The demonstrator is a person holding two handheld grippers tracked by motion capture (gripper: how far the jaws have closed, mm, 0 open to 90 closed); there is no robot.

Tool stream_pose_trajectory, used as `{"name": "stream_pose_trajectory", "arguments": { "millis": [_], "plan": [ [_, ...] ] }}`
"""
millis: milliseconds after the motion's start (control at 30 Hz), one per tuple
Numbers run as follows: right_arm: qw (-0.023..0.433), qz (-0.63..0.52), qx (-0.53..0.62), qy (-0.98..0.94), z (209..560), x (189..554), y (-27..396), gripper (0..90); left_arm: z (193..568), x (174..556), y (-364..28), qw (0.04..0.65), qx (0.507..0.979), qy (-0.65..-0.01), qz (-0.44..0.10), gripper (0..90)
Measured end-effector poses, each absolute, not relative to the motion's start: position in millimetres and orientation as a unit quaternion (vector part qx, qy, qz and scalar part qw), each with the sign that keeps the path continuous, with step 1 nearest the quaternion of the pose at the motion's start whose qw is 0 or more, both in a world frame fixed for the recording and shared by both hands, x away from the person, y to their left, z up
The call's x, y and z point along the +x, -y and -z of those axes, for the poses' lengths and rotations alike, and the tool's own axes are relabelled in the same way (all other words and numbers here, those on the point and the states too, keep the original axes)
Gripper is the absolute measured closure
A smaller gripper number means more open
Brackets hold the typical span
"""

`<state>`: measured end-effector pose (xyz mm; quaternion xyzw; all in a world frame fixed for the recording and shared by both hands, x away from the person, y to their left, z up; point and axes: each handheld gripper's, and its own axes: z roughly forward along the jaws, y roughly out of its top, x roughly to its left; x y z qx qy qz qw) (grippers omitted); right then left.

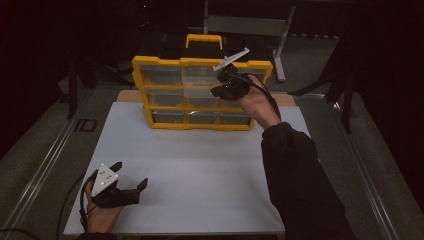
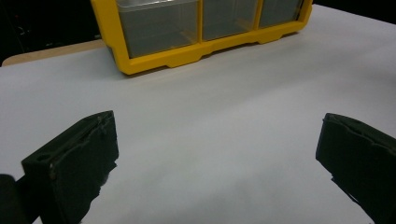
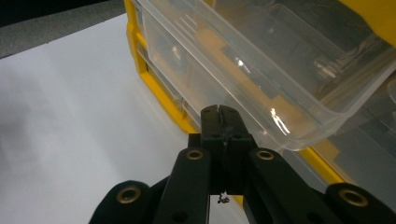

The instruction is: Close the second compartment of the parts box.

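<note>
A yellow organizer (image 1: 165, 107) with several clear drawers stands at the far side of the white table (image 1: 200, 165). One clear drawer (image 3: 261, 70) is pulled out of the yellow frame (image 3: 159, 93). My right gripper (image 1: 216, 91) is at the organizer's right half, its jaws closed together on the front lip of that drawer (image 3: 218, 112). My left gripper (image 1: 131, 174) rests low over the table's near left corner, jaws wide apart with nothing between them (image 2: 219, 154). It faces the organizer's bottom row (image 2: 163, 60).
The organizer has a yellow carry handle (image 1: 204, 40) on top. A grey metal stand (image 1: 280, 50) is behind the table at the right. Wide bare table surface (image 2: 224, 102) lies between the left gripper and the organizer.
</note>
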<state>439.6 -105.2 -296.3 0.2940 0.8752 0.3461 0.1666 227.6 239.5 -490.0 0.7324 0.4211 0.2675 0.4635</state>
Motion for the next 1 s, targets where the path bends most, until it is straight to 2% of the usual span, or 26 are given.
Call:
{"name": "stream_pose_trajectory", "arguments": {
  "millis": [1000],
  "plan": [
    [0.181,-0.350,0.313,-0.864,306.8,453.3,105.1,89.9,490.1,227.8,-239.5,0.463,0.733,-0.421,-0.267,0.0]
  ]
}}
